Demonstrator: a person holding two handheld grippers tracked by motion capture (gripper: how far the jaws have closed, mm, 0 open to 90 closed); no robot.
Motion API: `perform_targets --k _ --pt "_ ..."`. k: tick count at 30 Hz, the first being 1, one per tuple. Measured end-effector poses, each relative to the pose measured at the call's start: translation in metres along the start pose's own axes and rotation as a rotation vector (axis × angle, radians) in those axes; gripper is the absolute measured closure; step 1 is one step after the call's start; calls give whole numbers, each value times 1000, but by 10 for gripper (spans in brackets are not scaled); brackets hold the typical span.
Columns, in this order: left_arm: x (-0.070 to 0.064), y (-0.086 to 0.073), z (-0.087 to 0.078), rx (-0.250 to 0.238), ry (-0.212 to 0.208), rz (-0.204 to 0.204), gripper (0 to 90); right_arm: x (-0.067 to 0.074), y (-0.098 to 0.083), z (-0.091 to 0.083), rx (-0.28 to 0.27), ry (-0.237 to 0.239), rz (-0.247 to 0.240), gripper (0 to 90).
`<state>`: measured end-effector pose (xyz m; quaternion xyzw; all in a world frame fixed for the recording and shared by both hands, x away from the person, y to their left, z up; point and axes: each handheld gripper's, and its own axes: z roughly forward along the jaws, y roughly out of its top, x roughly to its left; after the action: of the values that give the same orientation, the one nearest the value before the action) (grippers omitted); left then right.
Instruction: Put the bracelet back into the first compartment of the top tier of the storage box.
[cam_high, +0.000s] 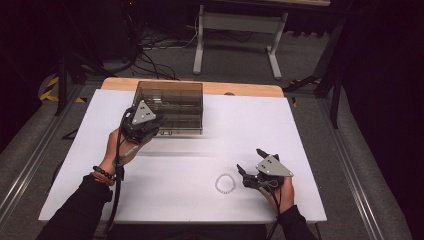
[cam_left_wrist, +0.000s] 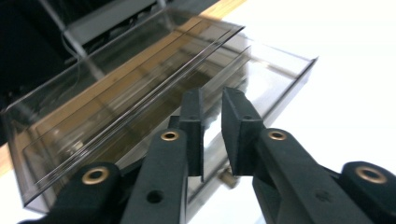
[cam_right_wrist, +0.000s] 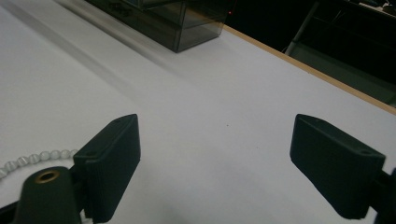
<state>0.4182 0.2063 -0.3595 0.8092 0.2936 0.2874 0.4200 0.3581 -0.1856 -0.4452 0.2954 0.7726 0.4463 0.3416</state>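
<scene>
Judging from here, I have the smoky clear plastic drawer box (cam_high: 172, 102) with its drawer slid out, and the bead bracelet (cam_high: 225, 183) not yet stowed. It lies as a pale ring on the white desk (cam_high: 300, 150), just beside my right gripper (cam_high: 250, 167), spread wide. My left gripper (cam_left_wrist: 212, 116), at the drawer front, is nearly closed, gripping nothing.

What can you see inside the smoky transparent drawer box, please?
Through the drawer box walls, only shelves and reflections show; nothing plainly lies inside. The left hand-held gripper covers its lower front corner.
</scene>
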Motion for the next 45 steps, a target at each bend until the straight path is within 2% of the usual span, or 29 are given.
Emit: perform_targets --k 2,3,4,7,8,12,16,19,21,27,29,30,31,36,38,45 --pt "-5 -1 1 -11 -14 4 756 -1 0 0 -4 3 8 165" --pt "-8 -2 1 -16 -23 10 709 -1 0 -1 -10 4 19 165" --pt "-11 -3 2 -19 -26 12 709 -1 0 -1 -10 4 19 165" --pt "-21 -5 5 -10 -66 17 617 -1 -1 -1 -7 7 19 162" --pt "-27 -6 6 -9 -77 32 584 -1 -1 -1 -2 9 18 160" --pt "-37 -7 7 -9 -107 55 519 -2 -1 -1 -3 8 15 159" --pt "-49 -9 8 -25 -148 47 420 -2 -2 -1 1 7 20 159" --pt "-60 -14 12 -16 -158 61 311 -2 -2 -1 0 4 19 155" --pt "-65 -17 14 -10 -173 62 274 -2 -2 -1 3 5 21 154" --pt "-82 -26 23 14 -247 84 181 -1 -3 0 10 10 10 151" --pt "-88 -28 27 34 -259 92 163 -1 -3 0 13 11 12 150" --pt "-91 -30 31 46 -288 105 147 -1 -3 0 14 11 13 149" --pt "-93 -31 32 48 -301 102 112 -1 -3 0 15 12 10 149" --pt "-110 -33 38 52 -370 126 71 -1 -3 0 17 18 7 149" --pt "-119 -32 40 61 -389 149 71 -1 -3 0 21 22 9 149" --pt "-142 -29 48 55 -481 174 146 -1 -4 1 26 22 6 149"
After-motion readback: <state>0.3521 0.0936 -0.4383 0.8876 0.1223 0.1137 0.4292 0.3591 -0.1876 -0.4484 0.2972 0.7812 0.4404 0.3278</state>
